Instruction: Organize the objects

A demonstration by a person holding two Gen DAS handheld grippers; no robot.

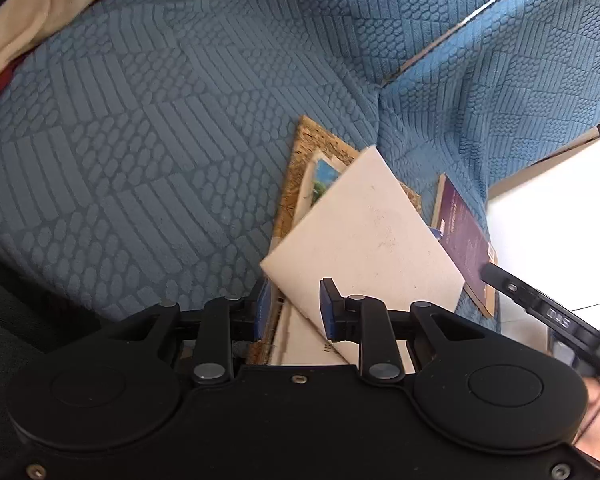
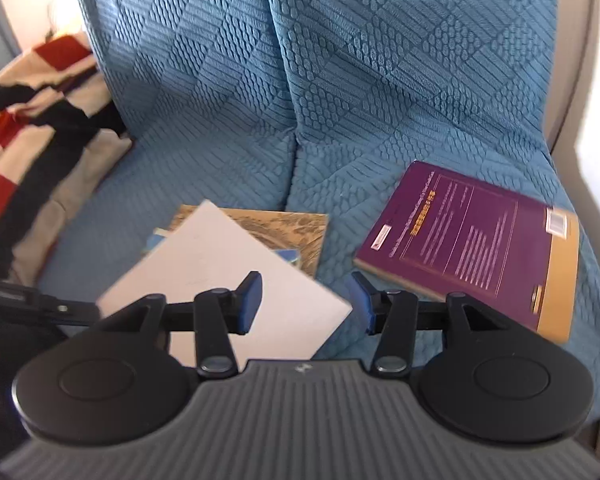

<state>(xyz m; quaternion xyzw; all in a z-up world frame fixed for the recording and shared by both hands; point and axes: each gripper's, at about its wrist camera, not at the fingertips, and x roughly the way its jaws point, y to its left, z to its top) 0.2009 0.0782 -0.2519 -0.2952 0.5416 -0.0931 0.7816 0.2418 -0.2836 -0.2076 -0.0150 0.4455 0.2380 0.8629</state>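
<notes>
A white book (image 1: 364, 232) (image 2: 220, 272) lies askew on top of a gold-patterned book (image 1: 300, 160) (image 2: 296, 232) on the blue sofa seat. A picture-covered book (image 1: 324, 176) peeks out between them. My left gripper (image 1: 296, 314) hovers at the white book's near corner, open, with the book's edge in the gap and no pad pressing on it. A purple book (image 2: 468, 240) (image 1: 464, 240) lies flat to the right, back cover up. My right gripper (image 2: 306, 304) stands open over bare seat between the white and purple books, holding nothing.
The sofa's blue textured cover (image 2: 360, 80) spans seat and backrest. A red, black and cream striped blanket (image 2: 32, 140) is heaped at the seat's left end. A cream armrest (image 2: 572, 100) bounds the right side. A cream cloth (image 1: 40, 12) lies at the far left.
</notes>
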